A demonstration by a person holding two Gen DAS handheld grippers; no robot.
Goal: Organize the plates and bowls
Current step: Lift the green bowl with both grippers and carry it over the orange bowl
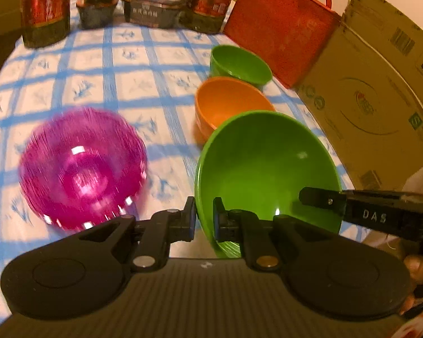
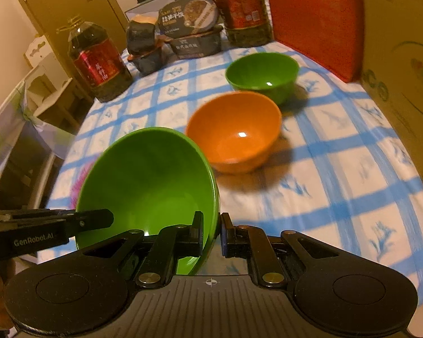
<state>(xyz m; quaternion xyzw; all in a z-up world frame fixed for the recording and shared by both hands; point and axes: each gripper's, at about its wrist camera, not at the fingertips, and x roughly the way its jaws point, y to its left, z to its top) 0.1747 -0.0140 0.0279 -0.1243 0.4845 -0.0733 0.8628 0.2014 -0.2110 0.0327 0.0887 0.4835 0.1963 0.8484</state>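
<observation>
- Your left gripper (image 1: 204, 219) was clamped on the near-left rim of the large green plastic bowl (image 1: 265, 166), one pad inside the wall and one outside.
- Your right gripper (image 2: 211, 232) was pinched shut on the opposite rim of that same bowl, so the bowl hung tilted between the two, clear of the checked blue-and-white tablecloth (image 2: 338, 174).
- The orange plastic bowl (image 2: 235, 132) sat just beyond it, towards the table's right edge, with the smaller green bowl (image 2: 263, 74) behind that, nearer the far right corner.
- The ribbed magenta translucent bowl (image 1: 83, 166) stood well apart, on the left side of the cloth.
- Judging by the task, you were carrying the big bowl to stack or line up; you would have done well to level both wrists together, keep equal squeeze on each rim, and lower it squarely before letting go.
</observation>
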